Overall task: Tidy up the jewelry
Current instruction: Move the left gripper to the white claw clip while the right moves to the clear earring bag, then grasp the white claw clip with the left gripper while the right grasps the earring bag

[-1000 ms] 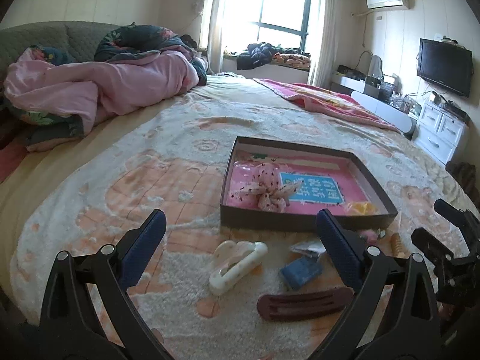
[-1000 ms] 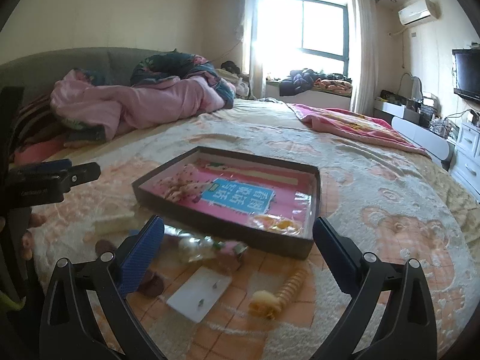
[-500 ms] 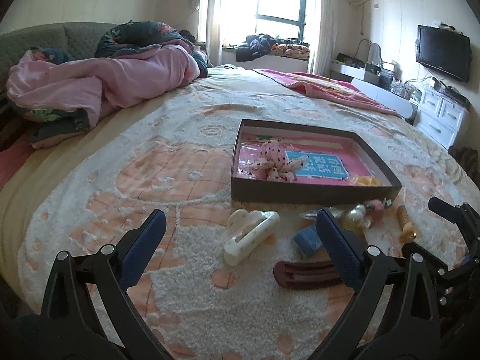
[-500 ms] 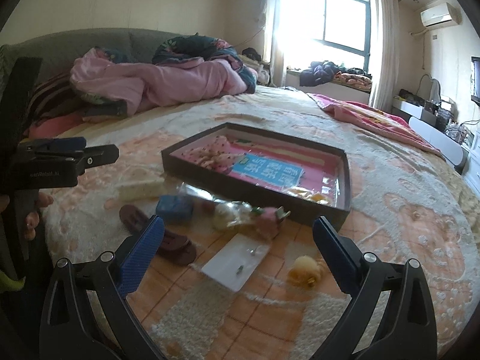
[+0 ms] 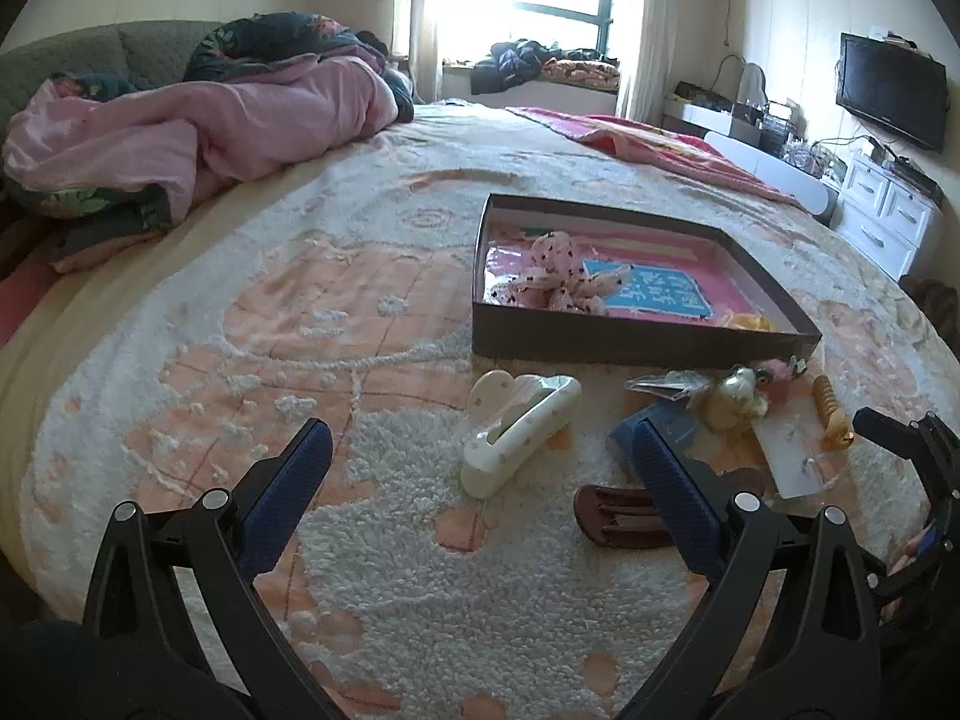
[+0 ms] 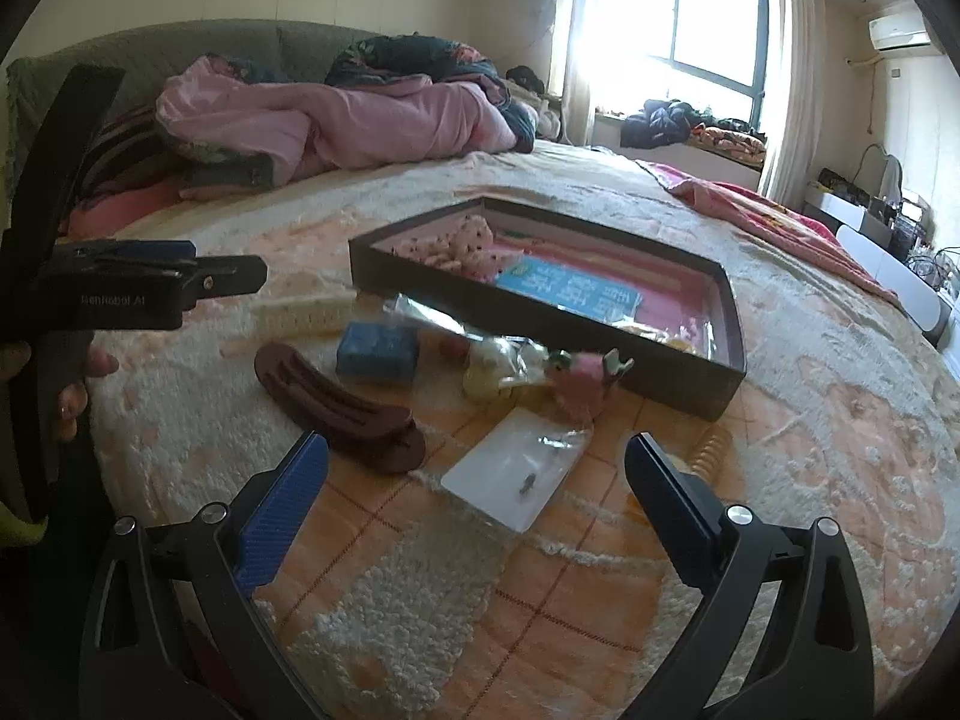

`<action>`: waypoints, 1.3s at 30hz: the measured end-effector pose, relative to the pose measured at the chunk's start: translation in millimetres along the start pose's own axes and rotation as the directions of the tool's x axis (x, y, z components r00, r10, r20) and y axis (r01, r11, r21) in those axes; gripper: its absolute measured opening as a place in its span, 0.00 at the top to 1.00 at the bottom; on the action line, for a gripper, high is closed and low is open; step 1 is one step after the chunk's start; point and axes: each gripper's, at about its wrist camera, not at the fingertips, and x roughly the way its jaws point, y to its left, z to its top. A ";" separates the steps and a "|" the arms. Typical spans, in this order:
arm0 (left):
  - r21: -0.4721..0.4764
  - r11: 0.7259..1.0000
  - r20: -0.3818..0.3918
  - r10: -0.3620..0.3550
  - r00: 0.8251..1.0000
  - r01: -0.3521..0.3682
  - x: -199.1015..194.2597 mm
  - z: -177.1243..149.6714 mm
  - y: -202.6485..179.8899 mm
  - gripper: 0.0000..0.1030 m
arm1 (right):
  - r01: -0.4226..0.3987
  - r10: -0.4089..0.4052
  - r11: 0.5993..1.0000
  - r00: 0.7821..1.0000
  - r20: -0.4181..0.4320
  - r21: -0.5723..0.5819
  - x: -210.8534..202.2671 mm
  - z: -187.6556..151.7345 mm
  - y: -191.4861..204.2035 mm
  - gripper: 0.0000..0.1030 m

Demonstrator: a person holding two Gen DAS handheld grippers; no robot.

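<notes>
A dark box point(image 5: 636, 339) point(image 6: 528, 306) lies on the bed with a pink spotted scrunchie point(image 5: 555, 276) inside. In front of it lie a white hair claw point(image 5: 519, 429), a blue block point(image 6: 377, 351), a brown hair clip point(image 6: 342, 399), a clear bag with pearl and pink pieces point(image 6: 540, 369), a white earring card point(image 6: 516, 474) and a yellow spiral tie point(image 5: 831, 411). My left gripper point(image 5: 480, 498) is open and empty, just short of the white claw. My right gripper point(image 6: 477, 510) is open and empty, near the earring card.
The items rest on a plush peach and white blanket point(image 5: 300, 324). A heap of pink bedding point(image 5: 198, 126) lies at the back left. A white dresser point(image 5: 888, 216) and a TV point(image 5: 894, 90) stand at the right.
Both grippers have drawn back toward the near edge of the bed, so the box and the items look farther off. Both stay open and empty.
</notes>
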 end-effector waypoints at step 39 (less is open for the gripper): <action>0.037 0.997 -0.110 -0.061 0.992 0.066 63.4 2.6 -4.7 0.45 | 0.010 -0.003 0.996 0.997 -0.082 0.083 41.5 -6.6 -18.6 0.50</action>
